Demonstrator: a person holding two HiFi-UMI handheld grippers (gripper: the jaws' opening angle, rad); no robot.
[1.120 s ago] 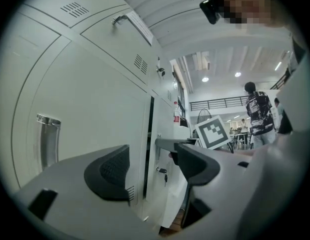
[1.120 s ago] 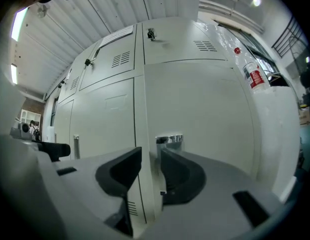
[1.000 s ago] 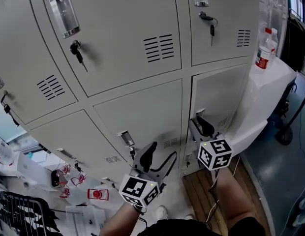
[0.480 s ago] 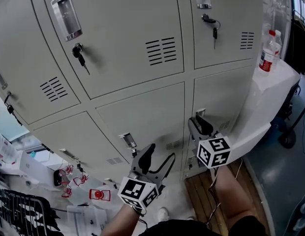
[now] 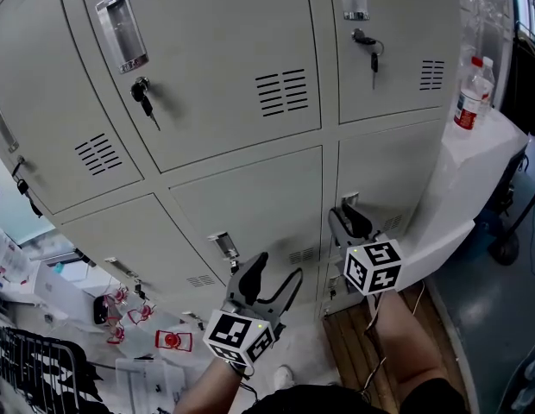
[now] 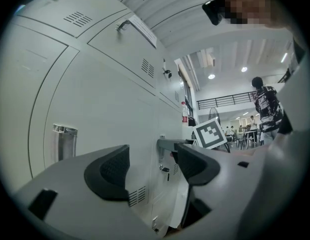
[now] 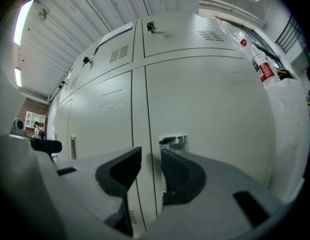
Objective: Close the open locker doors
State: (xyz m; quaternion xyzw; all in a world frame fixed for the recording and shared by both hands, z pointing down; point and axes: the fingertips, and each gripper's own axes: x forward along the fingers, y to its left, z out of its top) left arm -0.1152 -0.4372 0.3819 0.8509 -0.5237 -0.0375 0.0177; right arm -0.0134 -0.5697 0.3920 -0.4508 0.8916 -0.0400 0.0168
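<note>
— Grey lockers [image 5: 250,84] fill the whole background. Is any door open?

— None stands clearly open. The lower right door [image 5: 397,166], low on the bank next to the white counter [image 5: 479,166], looks flush or nearly so. From this steep angle I can't be sure it has latched. I'd judge the task close to done, with perhaps a last push left.

— And the grippers?

— The right gripper [image 5: 352,221] is at that door, just below its recessed handle [image 5: 349,201], jaws parted and pinching nothing. The left gripper [image 5: 276,270] hangs lower, in front of the middle door, jaws spread wide and empty.

— Counts?

— Six doors at least partly in view, in two rows of three. At least three keys [image 5: 143,97] hang in locks. One red-labelled bottle [image 5: 464,102] stands on the counter. Two grippers.
</note>
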